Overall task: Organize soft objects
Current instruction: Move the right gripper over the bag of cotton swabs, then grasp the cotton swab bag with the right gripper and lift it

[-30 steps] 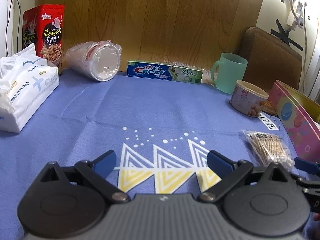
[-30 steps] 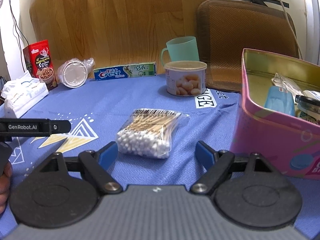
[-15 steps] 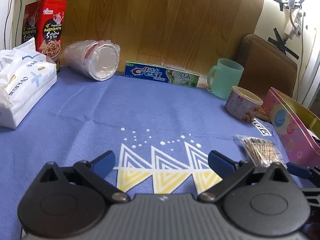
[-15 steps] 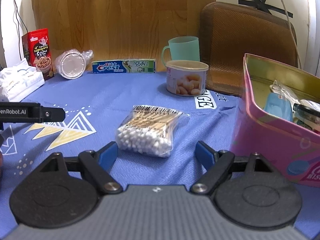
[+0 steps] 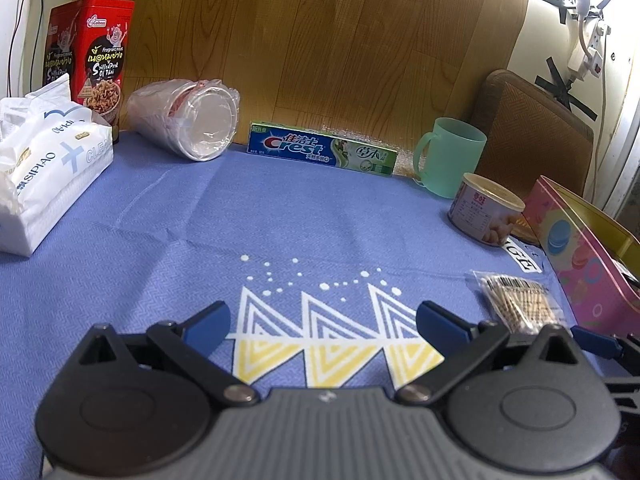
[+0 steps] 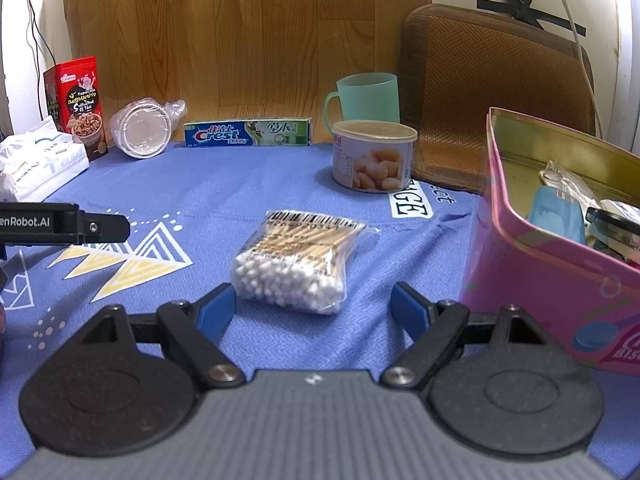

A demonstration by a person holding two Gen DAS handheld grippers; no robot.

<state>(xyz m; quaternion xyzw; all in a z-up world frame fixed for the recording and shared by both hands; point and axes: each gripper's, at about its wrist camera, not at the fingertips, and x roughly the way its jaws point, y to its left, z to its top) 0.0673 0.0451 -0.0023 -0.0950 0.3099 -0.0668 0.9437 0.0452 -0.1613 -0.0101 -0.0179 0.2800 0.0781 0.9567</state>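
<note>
A clear bag of cotton swabs (image 6: 300, 258) lies on the blue cloth just ahead of my right gripper (image 6: 314, 310), which is open and empty, its blue fingertips either side of the bag's near end, not touching. The bag also shows in the left wrist view (image 5: 518, 298). A pink tin box (image 6: 552, 264) stands open to the right with several small packets inside. My left gripper (image 5: 322, 322) is open and empty above the triangle print. A white tissue pack (image 5: 44, 168) lies at the far left.
Along the back stand a red snack tin (image 5: 94, 54), a bagged stack of plastic cups (image 5: 192, 120), a Crest toothpaste box (image 5: 322, 148), a green mug (image 5: 452, 156) and a food can (image 6: 372, 156). A brown woven cushion (image 6: 492, 92) leans behind the can.
Both grippers have risen and pulled back slightly. The swab bag, the tin and the other objects have not moved. Both grippers stay open.
</note>
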